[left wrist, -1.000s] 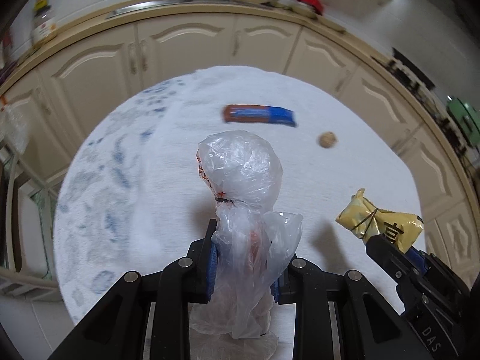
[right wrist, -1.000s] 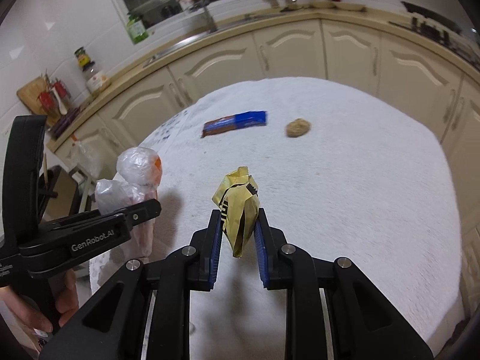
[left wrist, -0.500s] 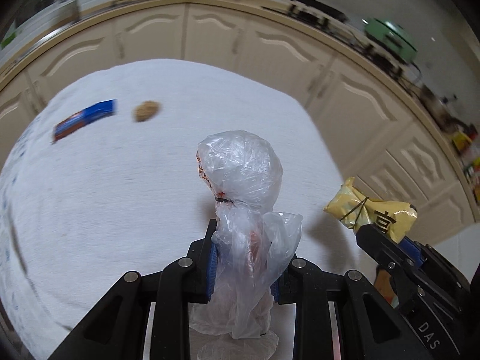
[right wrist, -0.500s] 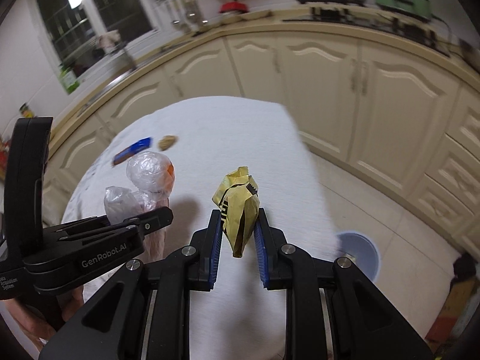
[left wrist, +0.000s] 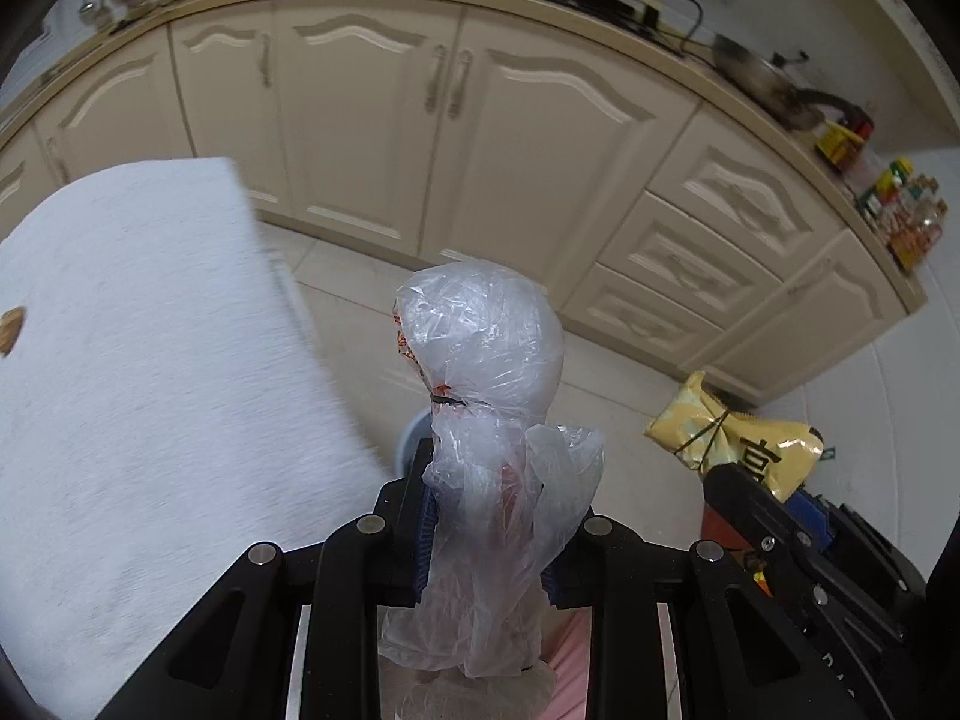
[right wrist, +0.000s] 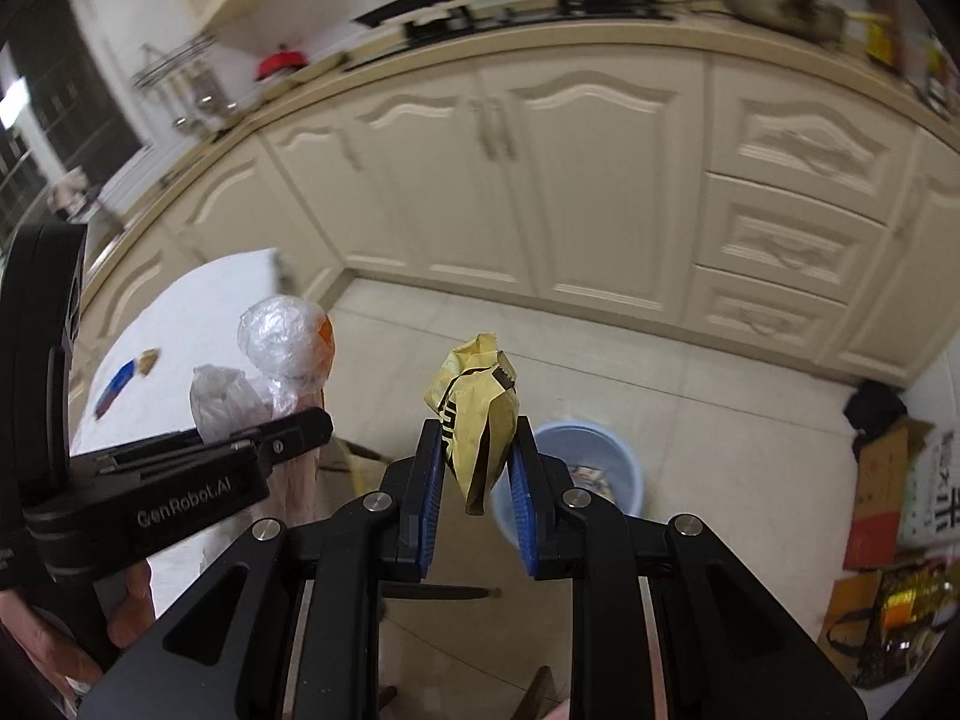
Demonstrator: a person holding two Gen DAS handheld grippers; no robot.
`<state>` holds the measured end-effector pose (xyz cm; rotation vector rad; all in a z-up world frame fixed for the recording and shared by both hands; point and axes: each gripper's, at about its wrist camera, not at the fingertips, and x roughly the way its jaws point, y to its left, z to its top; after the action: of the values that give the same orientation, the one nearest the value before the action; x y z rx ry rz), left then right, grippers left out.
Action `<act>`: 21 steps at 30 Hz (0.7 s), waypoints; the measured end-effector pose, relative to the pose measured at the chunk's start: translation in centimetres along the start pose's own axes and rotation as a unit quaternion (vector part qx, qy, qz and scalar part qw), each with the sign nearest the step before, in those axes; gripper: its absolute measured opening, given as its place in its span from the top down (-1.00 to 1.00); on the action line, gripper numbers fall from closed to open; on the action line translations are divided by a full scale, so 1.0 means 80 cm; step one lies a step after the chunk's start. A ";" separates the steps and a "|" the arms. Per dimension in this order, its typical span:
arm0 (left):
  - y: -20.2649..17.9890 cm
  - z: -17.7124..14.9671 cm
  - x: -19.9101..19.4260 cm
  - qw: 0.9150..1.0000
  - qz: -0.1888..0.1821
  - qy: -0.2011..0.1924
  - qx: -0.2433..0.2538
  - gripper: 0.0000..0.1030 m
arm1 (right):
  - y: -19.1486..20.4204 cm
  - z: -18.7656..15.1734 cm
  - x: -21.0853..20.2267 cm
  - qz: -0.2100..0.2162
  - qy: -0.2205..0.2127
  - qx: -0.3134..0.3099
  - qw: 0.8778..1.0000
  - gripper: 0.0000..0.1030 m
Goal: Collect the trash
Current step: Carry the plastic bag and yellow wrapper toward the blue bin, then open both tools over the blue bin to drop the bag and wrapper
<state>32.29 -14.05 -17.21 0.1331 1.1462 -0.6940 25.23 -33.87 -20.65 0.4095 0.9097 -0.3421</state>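
Note:
My left gripper (left wrist: 486, 498) is shut on a knotted clear plastic bag (left wrist: 480, 348), which stands up between the blue pads. The same bag (right wrist: 282, 336) shows at the left in the right wrist view. My right gripper (right wrist: 477, 468) is shut on a crumpled yellow wrapper (right wrist: 477, 402); the left wrist view shows that wrapper (left wrist: 732, 438) at its right. A light blue bin (right wrist: 585, 468) stands on the floor just past the right gripper, partly hidden by its fingers. A blue wrapper (right wrist: 115, 387) and a brown crumpled piece (right wrist: 148, 360) lie on the white table (left wrist: 120, 360).
Cream kitchen cabinets (left wrist: 372, 114) run along the back. Cardboard boxes and bags (right wrist: 900, 498) sit on the tiled floor at the right. The table's edge lies to the left of both grippers. A hand (right wrist: 36, 642) holds the left gripper's handle.
Both grippers have swung right, off the table and out over the floor, each still gripping its trash. The table has slid to the left of the views and the blue bin has come into sight.

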 end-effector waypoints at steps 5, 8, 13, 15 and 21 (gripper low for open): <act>-0.021 0.027 0.038 1.000 0.003 0.003 0.021 0.45 | -0.035 0.001 0.001 -0.013 0.004 0.021 1.000 0.60; -0.031 0.039 0.056 1.000 0.010 0.001 0.027 0.00 | -0.049 0.004 0.006 -0.017 0.007 0.029 0.999 0.60; -0.033 0.046 0.069 0.999 0.034 -0.011 0.037 -0.26 | -0.066 0.006 0.021 -0.026 0.020 0.040 0.999 0.60; -0.029 0.047 0.076 0.999 0.040 -0.007 0.036 -0.26 | -0.067 0.008 0.032 -0.022 0.028 0.043 0.998 0.60; -0.026 0.043 0.081 0.998 0.055 0.000 0.021 -0.26 | -0.052 0.014 0.055 0.008 0.042 0.038 0.998 0.58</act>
<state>35.31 -20.01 -20.84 0.2294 1.1173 -0.6203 26.60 -38.53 -24.41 0.5030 0.9769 -0.3479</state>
